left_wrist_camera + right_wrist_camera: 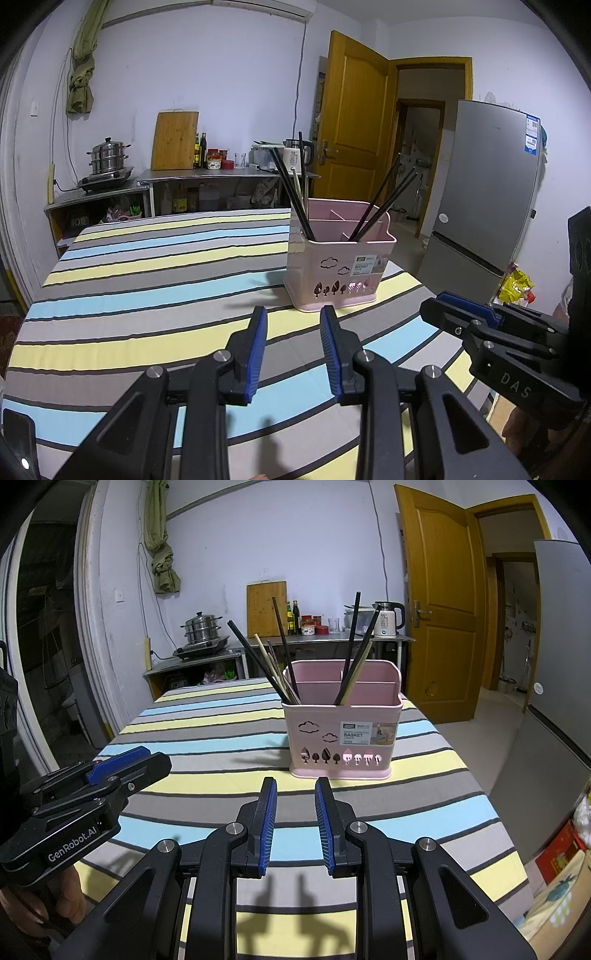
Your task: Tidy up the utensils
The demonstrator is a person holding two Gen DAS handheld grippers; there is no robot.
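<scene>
Left to right, risks first.

Left bunch of chopsticks (275, 657) at 11 o'clock in the pink basket (341, 734), leaning out to the left, dark + pale ones mixed. Could tip out or snag if bumped by a finger coming in from that side. Right bunch of chopsticks (356, 653) at 1 o'clock, leaning right, also dark + pale mixed. Thin, smooth sticks, so prob. slip or twist if pinched near the tip. Basket looks light, standing on soft striped cloth (221, 738); could slide or fall over w/ a hard pull on a stick. No loose sticks seen on the cloth. Fits sticks all put in already, or sticks waiting to be sorted by kind. Can't tell which.

Poses now. Left gripper (293, 317) low over the cloth, pointing at 12 o'clock toward the basket, just short of it. Fingers apart, holding nothing. In the right cam, sits at 9 o'clock, aimed toward the table middle.

Right gripper (295, 788) beside it, same height, also pointing at 12 o'clock at the basket front, near but not touching. Fingers apart, nothing between them. In the left cam, sits at 3 o'clock. Bit of a hand (44, 904) seen under the left handle.
</scene>
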